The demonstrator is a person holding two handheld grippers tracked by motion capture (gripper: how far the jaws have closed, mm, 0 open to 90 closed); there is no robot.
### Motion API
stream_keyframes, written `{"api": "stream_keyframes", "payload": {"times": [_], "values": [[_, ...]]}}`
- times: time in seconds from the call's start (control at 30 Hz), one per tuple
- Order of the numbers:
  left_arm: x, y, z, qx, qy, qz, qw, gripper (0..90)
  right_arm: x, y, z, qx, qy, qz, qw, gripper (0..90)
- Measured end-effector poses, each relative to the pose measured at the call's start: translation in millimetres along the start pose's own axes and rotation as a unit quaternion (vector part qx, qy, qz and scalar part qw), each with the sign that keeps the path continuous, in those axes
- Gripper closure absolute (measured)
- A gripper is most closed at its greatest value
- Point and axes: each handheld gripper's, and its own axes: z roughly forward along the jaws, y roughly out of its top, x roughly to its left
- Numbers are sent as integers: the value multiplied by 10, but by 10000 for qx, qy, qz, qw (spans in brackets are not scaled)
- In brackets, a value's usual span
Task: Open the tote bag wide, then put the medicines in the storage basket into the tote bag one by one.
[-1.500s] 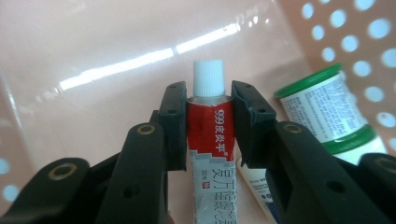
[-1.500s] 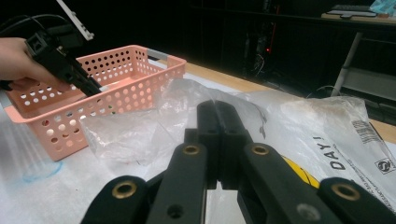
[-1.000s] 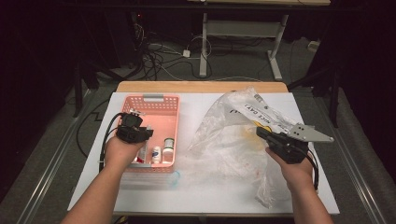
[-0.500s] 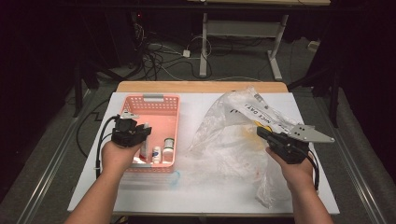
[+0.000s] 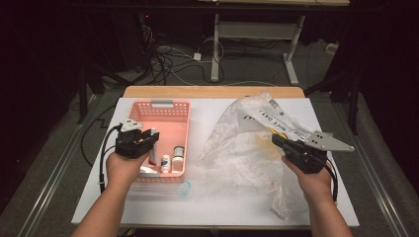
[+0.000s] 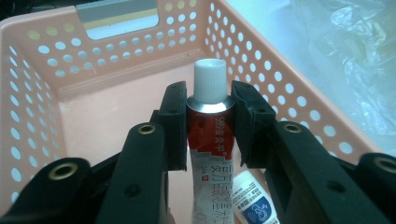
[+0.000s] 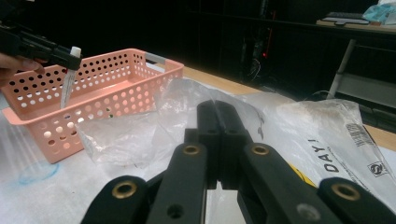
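Observation:
My left gripper (image 5: 149, 141) hangs over the pink basket (image 5: 160, 104), shut on a red-and-white tube (image 5: 153, 149) just under its white cap. Seen from the left gripper view, the pads (image 6: 173, 122) clamp the tube (image 6: 209, 154) at its neck, and the tube hangs down into the basket (image 6: 116, 56). My right gripper (image 5: 275, 141) is at the right, with its jaws pressed together (image 7: 217, 135) on the film of a clear plastic bag (image 5: 242, 143). The bag (image 7: 303, 126) is crumpled and printed with black letters.
Two small white bottles (image 5: 178, 155) (image 5: 165, 162) stand in the basket's near end, one of them (image 6: 254, 200) under the tube. The table (image 5: 222, 207) is covered in white. The bag lies across the right half. Cables and a desk frame are on the dark floor beyond.
My left gripper has shifted slightly to the left and toward me with the tube in it. The right gripper and the bag have stayed put.

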Motion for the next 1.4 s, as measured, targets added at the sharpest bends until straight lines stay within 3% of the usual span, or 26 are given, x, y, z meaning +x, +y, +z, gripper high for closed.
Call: {"api": "stream_keyframes", "payload": {"times": [0.37,0.7,0.9,1.0,1.4], "values": [[-103,-26,-60,-267,-89,120,9995,665,-2,8,-15,-33,-27,3,10000,900],[-118,8,-91,-390,-155,98,9991,665,1,5,0,-22,-11,8,10000,900],[-114,25,-161,-612,-189,12,9979,665,13,10,26,16,-10,-29,10000,900],[-130,61,-212,-666,-178,74,9976,665,5,33,17,-36,-23,-12,10000,900],[-388,177,-274,-831,-338,296,9955,665,2,26,24,-19,4,-44,10000,900]]}}
